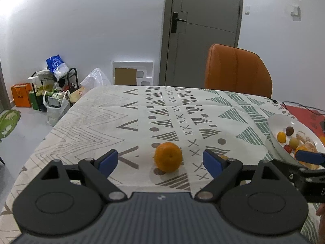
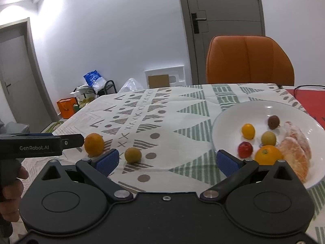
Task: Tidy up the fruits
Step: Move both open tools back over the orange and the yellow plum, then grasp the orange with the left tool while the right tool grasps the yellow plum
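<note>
While spread wide around round orange mandarin on patterned desk, left claw empty; likely light, soft-skinned, rollable; best pinched across middle.

Orange and small yellow fruit sit loose left of the white bowl, which holds six fruits.
</note>
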